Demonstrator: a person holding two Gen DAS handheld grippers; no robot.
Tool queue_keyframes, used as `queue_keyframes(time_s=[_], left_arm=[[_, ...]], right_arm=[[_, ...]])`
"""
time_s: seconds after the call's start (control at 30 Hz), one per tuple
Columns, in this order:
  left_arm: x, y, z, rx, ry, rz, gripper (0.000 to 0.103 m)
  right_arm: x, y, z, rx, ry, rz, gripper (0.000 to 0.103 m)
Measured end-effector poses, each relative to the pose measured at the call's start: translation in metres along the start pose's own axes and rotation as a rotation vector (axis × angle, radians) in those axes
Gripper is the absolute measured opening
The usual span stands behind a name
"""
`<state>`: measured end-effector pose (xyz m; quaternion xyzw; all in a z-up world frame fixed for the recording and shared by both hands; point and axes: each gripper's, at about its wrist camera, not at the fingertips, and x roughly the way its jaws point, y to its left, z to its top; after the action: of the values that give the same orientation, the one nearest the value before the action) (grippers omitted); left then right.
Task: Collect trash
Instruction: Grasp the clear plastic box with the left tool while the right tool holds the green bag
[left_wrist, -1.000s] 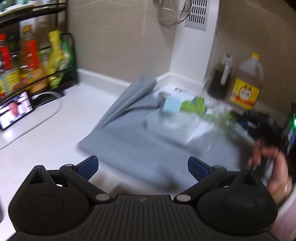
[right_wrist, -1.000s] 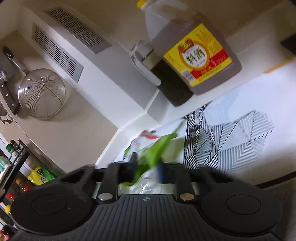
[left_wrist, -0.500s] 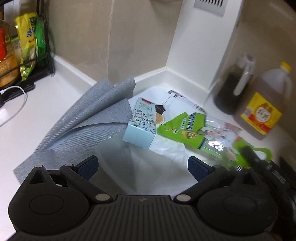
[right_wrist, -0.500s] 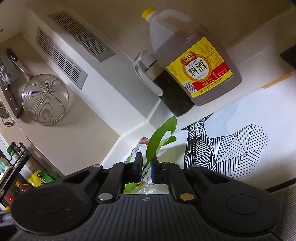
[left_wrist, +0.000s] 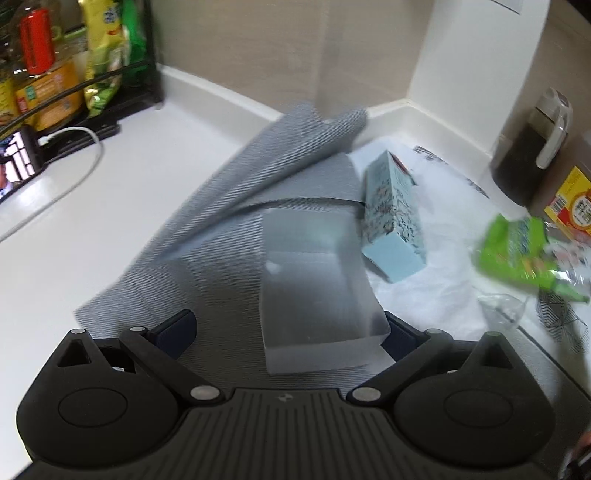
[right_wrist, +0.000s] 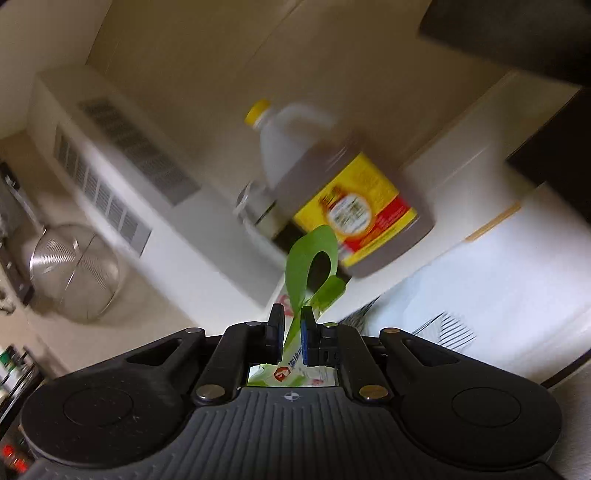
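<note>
The left gripper (left_wrist: 286, 328) is now dropping in closer over the counter than half a second ago, its jaws standing wide apart, so that the frosted translucent plastic box (left_wrist: 314, 288) is filling the gap between the blue pads without either pad pressing it; this looks like the approach to a second pick. The right gripper (right_wrist: 291, 334) is keeping its jaws clamped on the green snack wrapper (right_wrist: 308, 275), which is now lifted off the white bag and dangling at 3 o'clock in the left wrist view, so one piece of trash is judged already in hand. The wrapper is thin, glossy, crinkly film; the box is rigid and smooth-edged; the pale blue printed carton (left_wrist: 393, 221), lying at 1 o'clock, is stiff card; the grey ribbed mat (left_wrist: 229, 221) underneath is soft and folded.
</note>
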<state>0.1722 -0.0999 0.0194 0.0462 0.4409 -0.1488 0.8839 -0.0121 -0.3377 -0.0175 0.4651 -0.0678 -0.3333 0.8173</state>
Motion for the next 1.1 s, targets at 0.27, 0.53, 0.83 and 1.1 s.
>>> queue_keyframes(time_s=[0.27,0.53,0.83,1.1], left_arm=[[0.005,0.008,0.006,0.022,0.026,-0.020,0.103],[0.015,0.001,0.005,0.061,0.038,-0.015,0.103],[0.018,-0.001,0.006,0.094,0.036,-0.012,0.103],[-0.016,0.006,0.006,0.076,-0.068,-0.043,0.068]], right_arm=[[0.006,-0.019,0.007,0.093,0.022,-0.108,0.033],[0.025,-0.030,-0.004,0.188,0.156,-0.085,0.074],[0.050,-0.001,-0.032,-0.099,0.250,-0.010,0.079],[0.045,-0.006,-0.027,-0.063,0.225,-0.030,0.005]])
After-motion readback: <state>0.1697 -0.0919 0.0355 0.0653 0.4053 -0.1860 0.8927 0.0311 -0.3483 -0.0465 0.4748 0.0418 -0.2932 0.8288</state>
